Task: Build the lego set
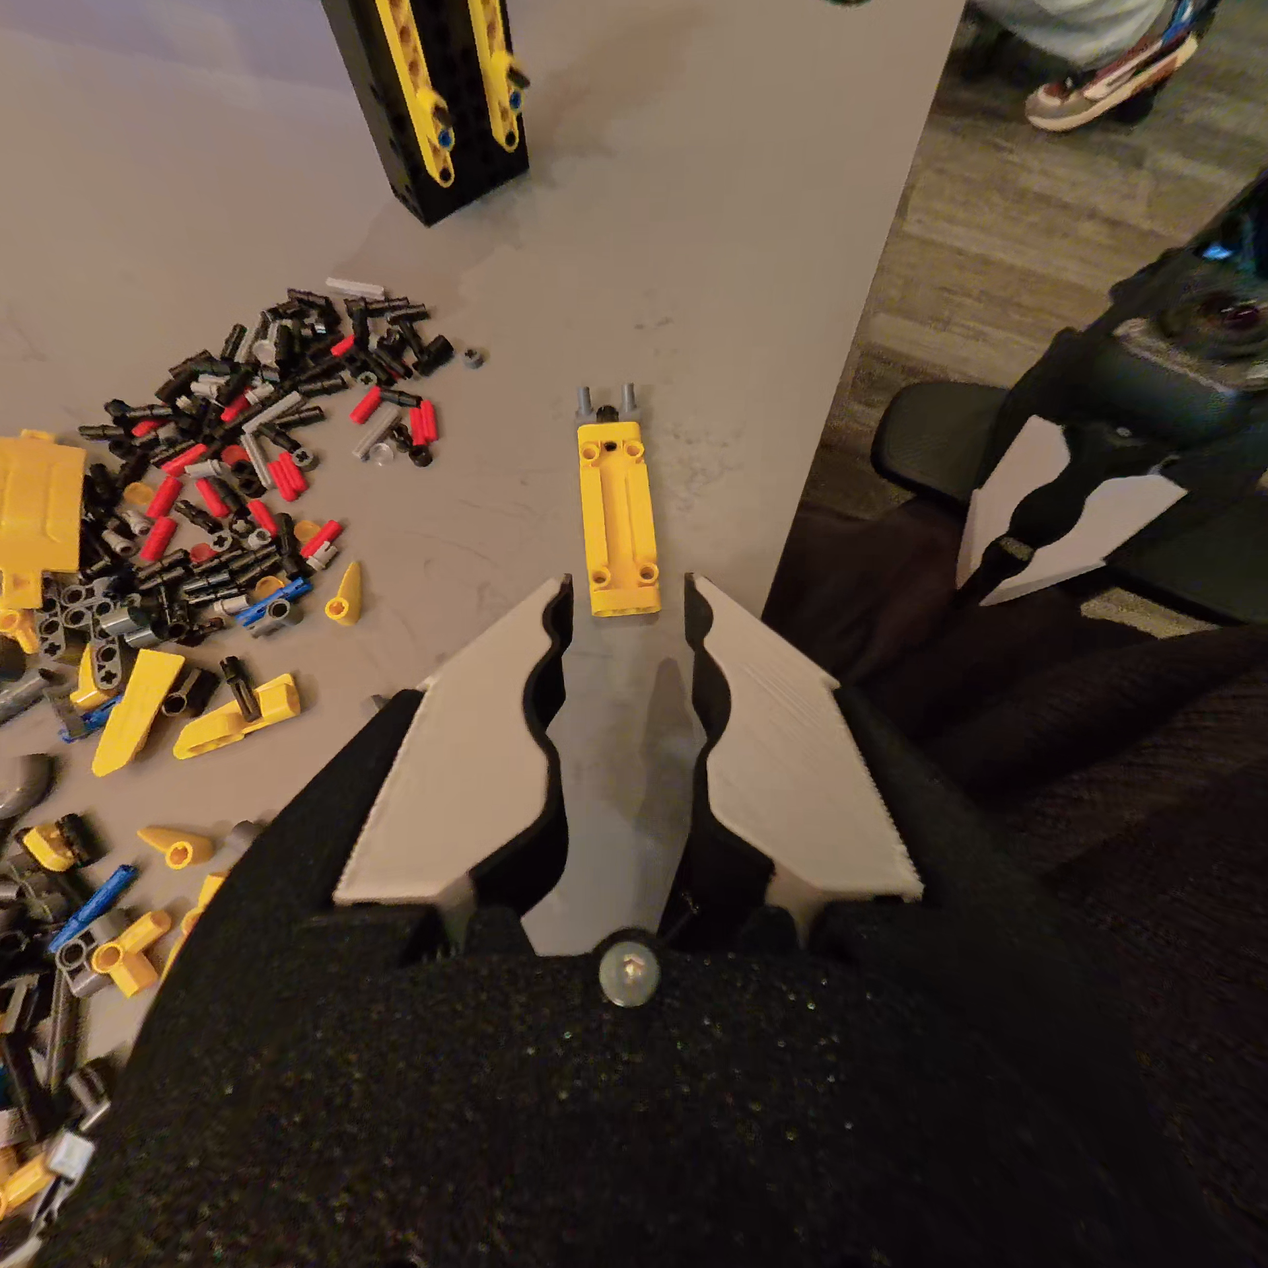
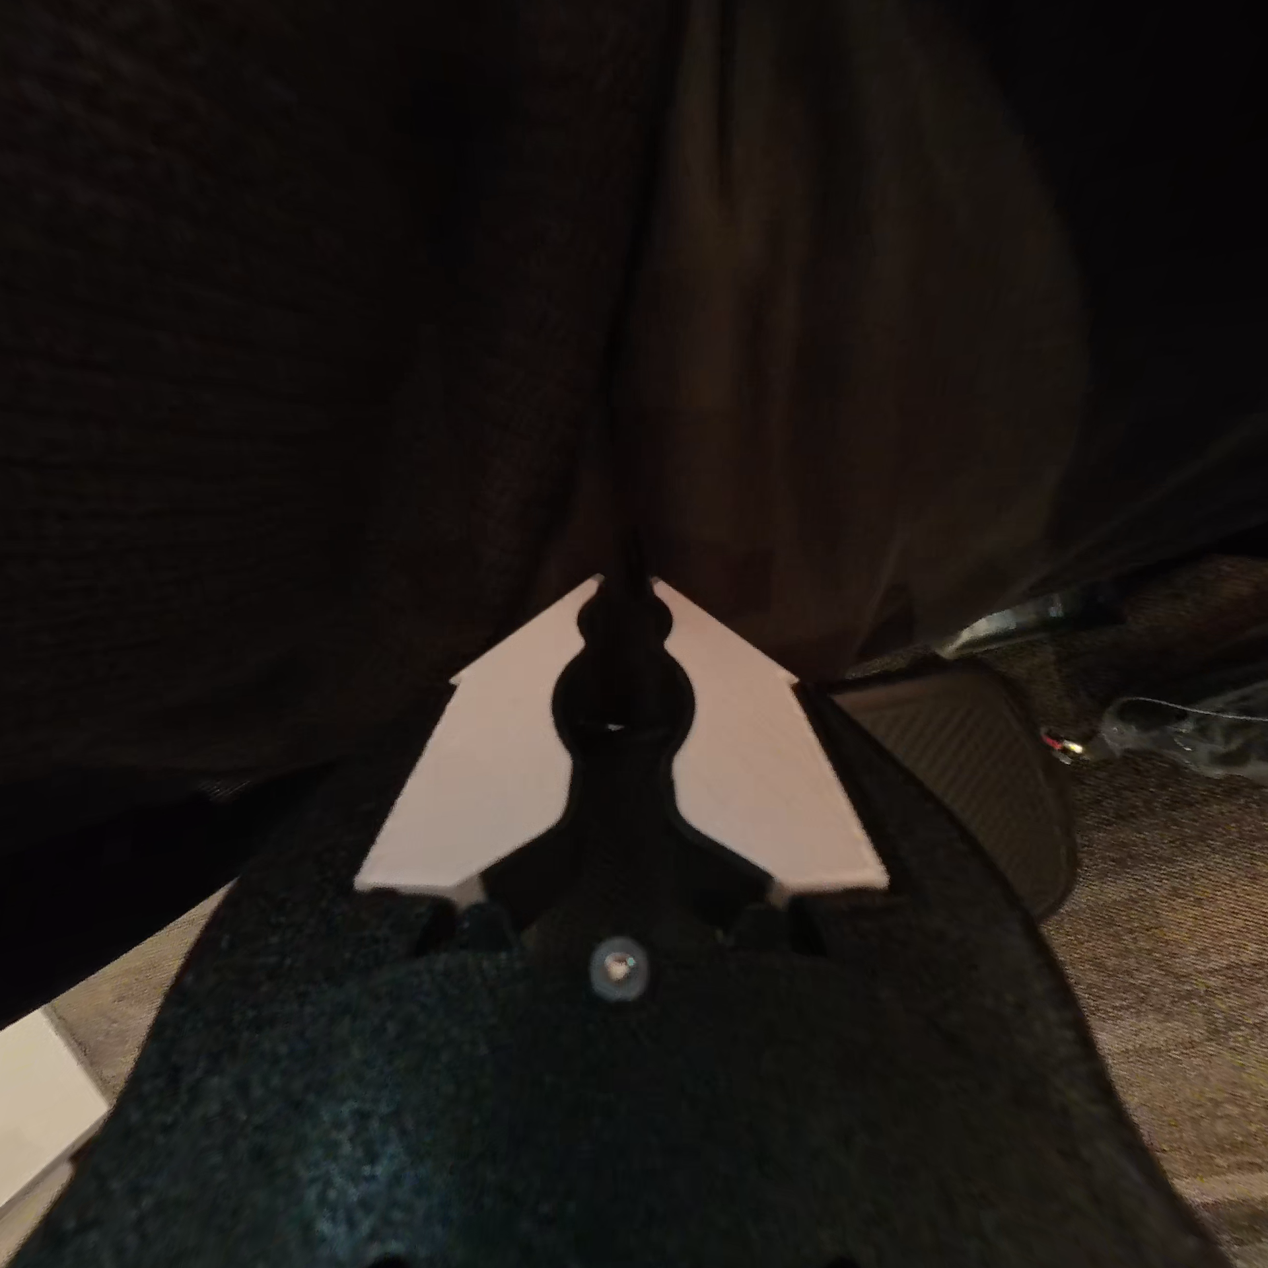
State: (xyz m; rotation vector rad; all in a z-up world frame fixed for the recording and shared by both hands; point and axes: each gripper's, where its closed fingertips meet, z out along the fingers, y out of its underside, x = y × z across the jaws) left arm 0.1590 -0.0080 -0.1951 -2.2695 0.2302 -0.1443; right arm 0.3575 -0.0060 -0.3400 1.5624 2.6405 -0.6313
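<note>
In the left wrist view my left gripper point(image 1: 628, 589) is open and low over a grey table point(image 1: 720, 240). A long yellow panel piece point(image 1: 617, 521) with a grey connector point(image 1: 607, 406) at its far end lies flat just ahead. Its near end sits between my fingertips, with a gap on each side. My right gripper point(image 1: 998, 566) shows at the right, off the table, pointing down over a dark lap. In the right wrist view that gripper point(image 2: 628, 582) is shut and empty, facing dark fabric point(image 2: 343, 343).
A pile of loose black, red, grey, blue and yellow pieces point(image 1: 226, 480) covers the table's left. A black block with two yellow beams point(image 1: 439, 103) stands at the back. The table edge point(image 1: 858, 357) runs down the right, beside a chair armrest point(image 1: 940, 439) and a shoe point(image 1: 1111, 89). Tip to tip, the grippers are about 25 cm apart.
</note>
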